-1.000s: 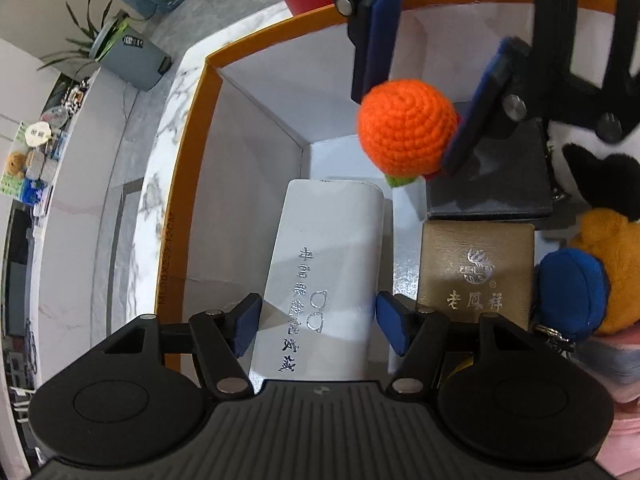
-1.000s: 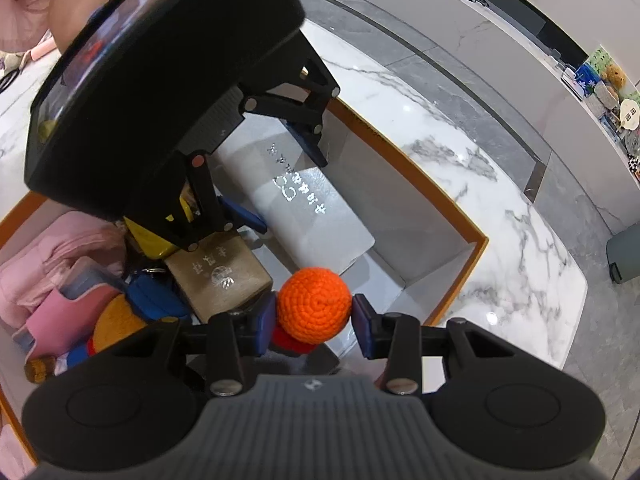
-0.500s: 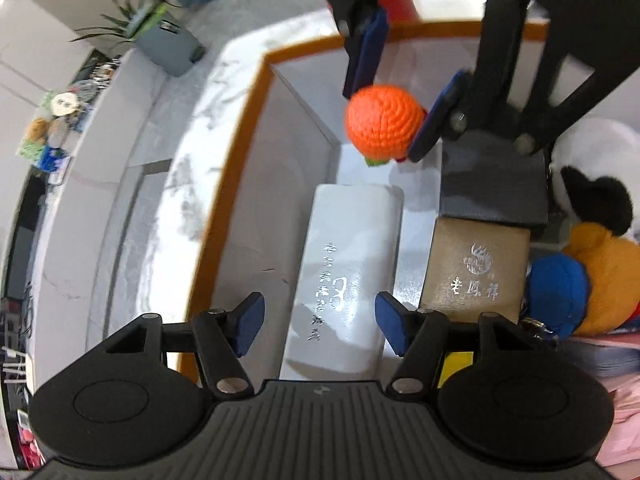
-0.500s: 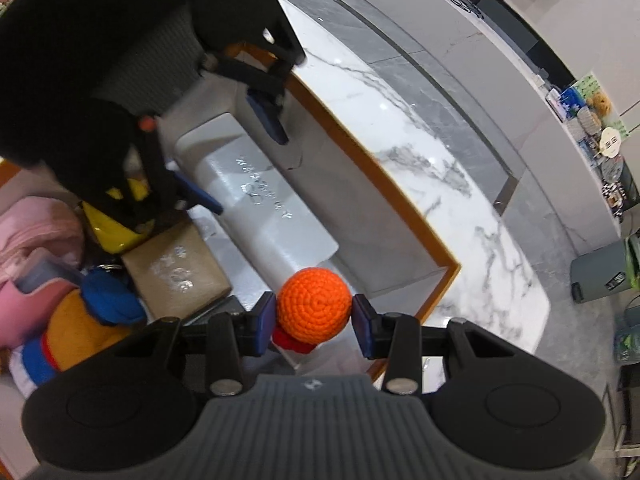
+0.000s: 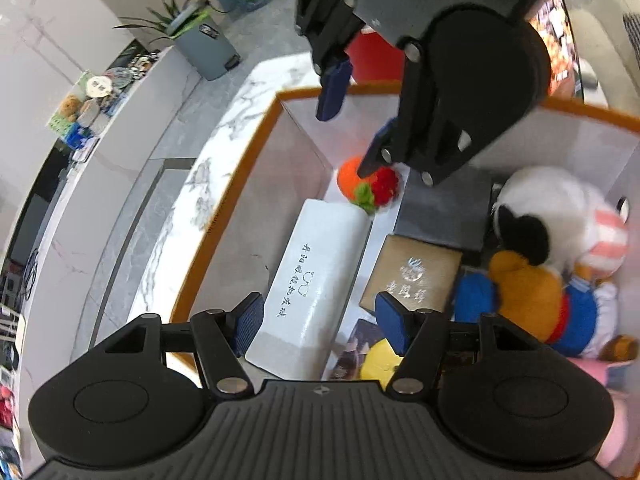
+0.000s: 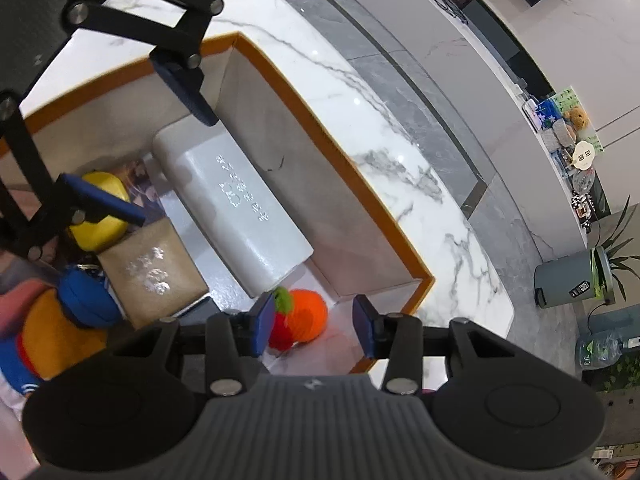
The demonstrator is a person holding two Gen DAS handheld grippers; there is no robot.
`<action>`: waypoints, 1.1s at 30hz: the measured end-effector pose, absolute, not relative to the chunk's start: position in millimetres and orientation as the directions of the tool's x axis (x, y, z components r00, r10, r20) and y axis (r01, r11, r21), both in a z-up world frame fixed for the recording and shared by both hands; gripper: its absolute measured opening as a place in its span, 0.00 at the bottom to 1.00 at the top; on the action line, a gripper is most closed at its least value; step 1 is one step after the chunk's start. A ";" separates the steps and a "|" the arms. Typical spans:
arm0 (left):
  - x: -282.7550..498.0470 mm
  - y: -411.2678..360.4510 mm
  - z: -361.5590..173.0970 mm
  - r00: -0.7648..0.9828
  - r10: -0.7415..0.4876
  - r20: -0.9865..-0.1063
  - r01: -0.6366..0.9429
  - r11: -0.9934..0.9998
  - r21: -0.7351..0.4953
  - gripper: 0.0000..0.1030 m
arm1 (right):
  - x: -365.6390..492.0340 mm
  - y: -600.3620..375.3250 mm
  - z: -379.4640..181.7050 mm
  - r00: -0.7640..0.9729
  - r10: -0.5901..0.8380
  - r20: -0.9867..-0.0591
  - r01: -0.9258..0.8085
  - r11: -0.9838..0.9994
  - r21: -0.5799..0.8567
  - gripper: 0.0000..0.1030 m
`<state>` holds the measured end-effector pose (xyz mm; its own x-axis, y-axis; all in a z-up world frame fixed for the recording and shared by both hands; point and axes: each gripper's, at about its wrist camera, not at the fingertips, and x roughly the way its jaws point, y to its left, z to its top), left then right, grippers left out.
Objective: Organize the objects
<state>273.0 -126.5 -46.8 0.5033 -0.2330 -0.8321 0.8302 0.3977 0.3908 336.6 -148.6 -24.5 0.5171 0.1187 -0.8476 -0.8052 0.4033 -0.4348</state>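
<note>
Room, left wrist view: marble counter (image 5: pixel 224 128) under an orange-rimmed box (image 5: pixel 224 208); we also see a grey bin and a plant on the floor beyond.
Left gripper: our left gripper (image 5: pixel 318 322) hangs above the box with fingers wide and nothing between them.
Below it: white case (image 5: pixel 316 276) with printed characters, lying along the box's side wall.
Beside the case: tan box (image 5: pixel 412 272) with a silver emblem, a dark grey box (image 5: pixel 444 216) past it, a yellow object (image 5: pixel 380 360) near the bottom.
Soft toys: blue pouch (image 5: pixel 474 296), orange plush (image 5: pixel 524 288) and a white-and-black plush (image 5: pixel 548 200) crowd the other side.
Crocheted orange: crocheted orange (image 5: pixel 350 176) with a red piece and green leaf sits on the box floor in the far corner, at the end of the white case.
Right gripper: right gripper (image 5: pixel 352 132) above it; one pad overlaps the toy in this view, contact unclear.

Room, right wrist view: same marble counter (image 6: pixel 380 128), curved desk behind.
Right gripper: right gripper (image 6: pixel 316 328) has its fingers apart, wider than the crocheted orange (image 6: pixel 306 316); the toy lies loose near one pad, well clear of the other.
Progress: we judge the orange placed and let go, and most items boxed; what remains outside the box we cannot tell.
</note>
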 end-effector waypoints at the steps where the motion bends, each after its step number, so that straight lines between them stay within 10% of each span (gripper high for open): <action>1: 269.6 -124.7 -41.1 0.509 -0.241 -0.826 0.824 0.416 0.385 0.71 | 333.7 -148.6 -20.7 0.518 0.122 -0.846 -0.805 0.405 -0.434 0.44; 20: 130.3 -57.1 80.7 0.764 -0.275 -0.583 0.517 0.801 0.300 0.80 | 191.8 -185.9 96.9 0.565 0.329 -0.756 -0.685 0.698 -0.207 0.59; 33: 14.7 -21.2 82.7 0.900 -0.181 -0.396 0.218 0.975 0.048 0.91 | 46.0 -234.4 96.4 0.783 0.469 -0.409 -0.469 0.876 0.107 0.81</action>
<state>14.7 -21.2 82.7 0.9004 -0.1812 -0.3956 0.2175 0.9749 0.0484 46.0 -234.4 96.4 0.7827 0.4693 -0.4089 -0.4694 0.8764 0.1074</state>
